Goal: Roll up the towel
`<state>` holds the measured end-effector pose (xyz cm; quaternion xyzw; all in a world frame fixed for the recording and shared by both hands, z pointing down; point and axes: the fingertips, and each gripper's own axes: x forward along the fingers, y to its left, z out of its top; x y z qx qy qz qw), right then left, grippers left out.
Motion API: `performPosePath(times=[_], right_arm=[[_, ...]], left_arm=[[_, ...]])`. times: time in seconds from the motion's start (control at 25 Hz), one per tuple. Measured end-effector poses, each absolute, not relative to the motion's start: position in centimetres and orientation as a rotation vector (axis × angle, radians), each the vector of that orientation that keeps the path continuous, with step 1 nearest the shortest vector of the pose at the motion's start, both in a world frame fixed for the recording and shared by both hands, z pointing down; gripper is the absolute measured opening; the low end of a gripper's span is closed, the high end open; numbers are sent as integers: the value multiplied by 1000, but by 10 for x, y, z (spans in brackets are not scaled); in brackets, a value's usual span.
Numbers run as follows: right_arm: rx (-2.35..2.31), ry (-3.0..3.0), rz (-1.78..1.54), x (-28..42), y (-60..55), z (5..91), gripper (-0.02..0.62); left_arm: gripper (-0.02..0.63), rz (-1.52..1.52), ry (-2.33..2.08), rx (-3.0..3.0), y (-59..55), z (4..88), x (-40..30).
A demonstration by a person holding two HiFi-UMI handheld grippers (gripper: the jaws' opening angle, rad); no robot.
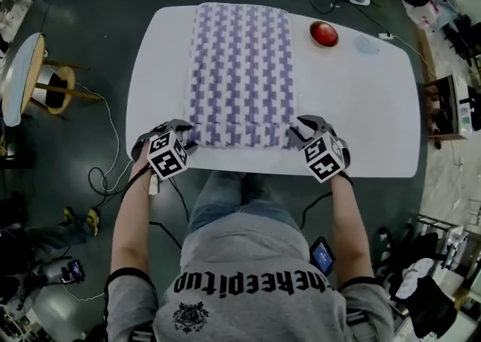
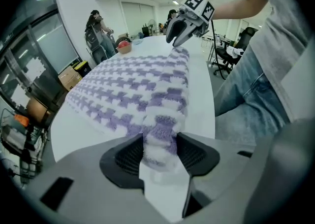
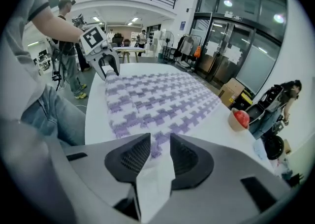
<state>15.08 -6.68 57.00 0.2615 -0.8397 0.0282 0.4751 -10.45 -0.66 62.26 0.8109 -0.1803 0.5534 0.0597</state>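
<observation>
A white and purple checked towel (image 1: 240, 70) lies lengthwise on the white table (image 1: 361, 107), and its near edge is turned over into a thick fold (image 2: 177, 85). My left gripper (image 1: 184, 136) stands at the fold's left end. Its jaws are wide, and the fluffy end of the towel sits between its pads (image 2: 160, 142). My right gripper (image 1: 301, 134) hovers at the fold's right end with its jaws apart, the towel (image 3: 157, 100) showing through the gap (image 3: 160, 142). Each gripper also appears in the other's view: the right gripper (image 2: 179, 33) and the left gripper (image 3: 109, 68).
A red round thing in a small bowl (image 1: 324, 33) stands near the table's far right, beside a pale bluish patch (image 1: 367, 45). The person's legs are at the near table edge. A wooden stool (image 1: 22, 77) and cables are on the floor to the left.
</observation>
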Motion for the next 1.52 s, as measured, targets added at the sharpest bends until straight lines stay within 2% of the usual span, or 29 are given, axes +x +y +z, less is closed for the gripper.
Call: performPosePath(times=[0.16, 0.36, 0.44, 0.52, 0.6, 0.72, 1.08, 1.52], right_arm=[[521, -2089, -27, 141, -38, 559, 134], [333, -1957, -112, 138, -11, 609, 184], [334, -1925, -128, 140, -16, 623, 184], [348, -1913, -136, 142, -23, 626, 160], [345, -1916, -130, 143, -25, 623, 79], [313, -1924, -107, 140, -21, 620, 47], [206, -1948, 79, 135, -6, 610, 44], [298, -2021, 277, 136, -30, 604, 72]], left_arm=[[202, 1659, -507, 2445, -8, 623, -103], [201, 1664, -453, 2443, -8, 627, -102], [195, 1668, -424, 2443, -8, 629, -102], [158, 1668, -380, 2448, -7, 630, -100], [130, 1669, -340, 2451, -4, 630, -99], [107, 1671, -294, 2450, 0, 628, -100], [98, 1609, 1, 2412, 15, 620, -105], [135, 1462, -29, 2385, 3, 614, -107]])
